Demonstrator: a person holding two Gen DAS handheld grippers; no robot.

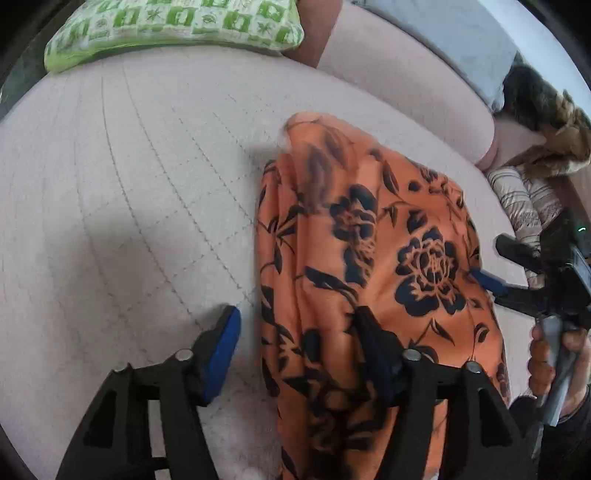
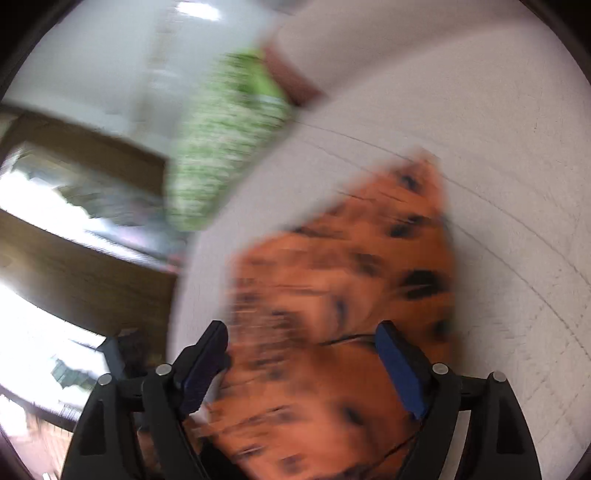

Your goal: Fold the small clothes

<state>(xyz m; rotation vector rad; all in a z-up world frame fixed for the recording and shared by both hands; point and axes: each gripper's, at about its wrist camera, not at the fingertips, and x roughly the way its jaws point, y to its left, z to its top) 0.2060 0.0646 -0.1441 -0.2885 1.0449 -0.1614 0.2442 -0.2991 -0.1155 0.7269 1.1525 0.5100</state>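
Observation:
An orange garment with black flowers [image 1: 369,258] lies in a long folded strip on the pale quilted bed [image 1: 129,184]. My left gripper [image 1: 299,328] is open over its near left edge: the left blue pad hangs over bare quilt and the right finger rests above the cloth. My right gripper [image 1: 487,258] comes in from the right edge, held by a hand [image 1: 543,354], with its blue pad at the cloth's border. The right wrist view is blurred; there the right gripper [image 2: 303,350] stands open above the orange garment [image 2: 351,277], its pads not pressing on it.
A green patterned pillow [image 1: 173,29] lies at the head of the bed, with a grey cushion [image 1: 461,48] at the far right. A fur-trimmed dark garment [image 1: 546,122] and a striped cloth [image 1: 524,203] are piled at the right edge. Bare quilt spreads to the left.

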